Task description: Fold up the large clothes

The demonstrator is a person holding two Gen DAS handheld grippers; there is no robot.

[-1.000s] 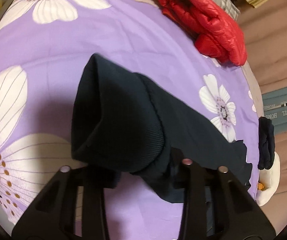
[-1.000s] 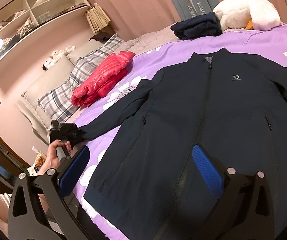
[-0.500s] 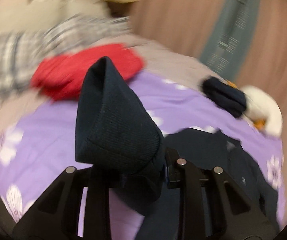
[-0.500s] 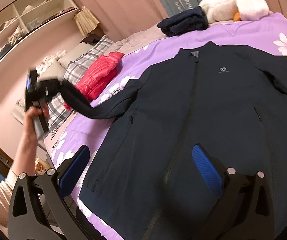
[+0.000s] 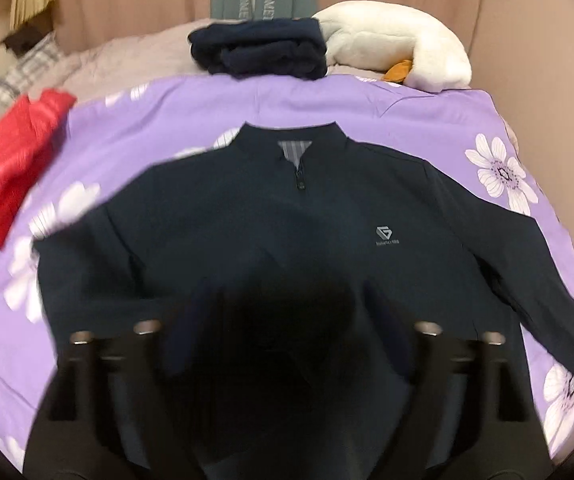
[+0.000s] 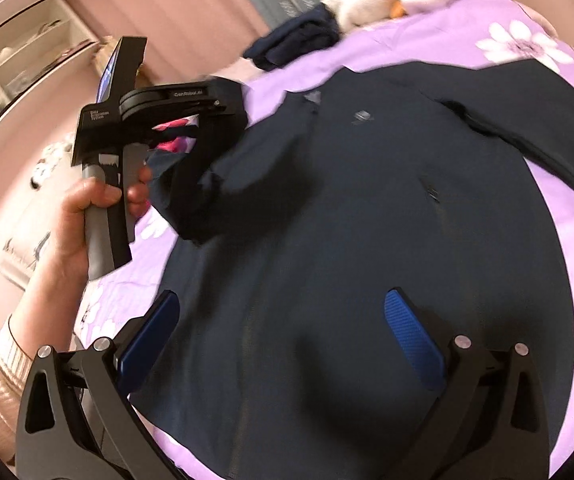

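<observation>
Jacket (image 5: 367, 200) flat, face-up on bed (image 5: 327, 100). Left gripper (image 5: 283, 344) carries sleeve cuff (image 6: 207, 200) over chest for fold; jaws opening, cuff between them. Right gripper (image 6: 283, 332) open, empty, above hem.

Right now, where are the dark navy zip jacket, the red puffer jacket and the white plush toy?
Dark navy zip jacket (image 5: 387, 236): left wrist view, grey chest logo.
Red puffer jacket (image 5: 7, 160): left wrist view, middle of the quilted fabric.
White plush toy (image 5: 387, 48): left wrist view, its white body.
</observation>
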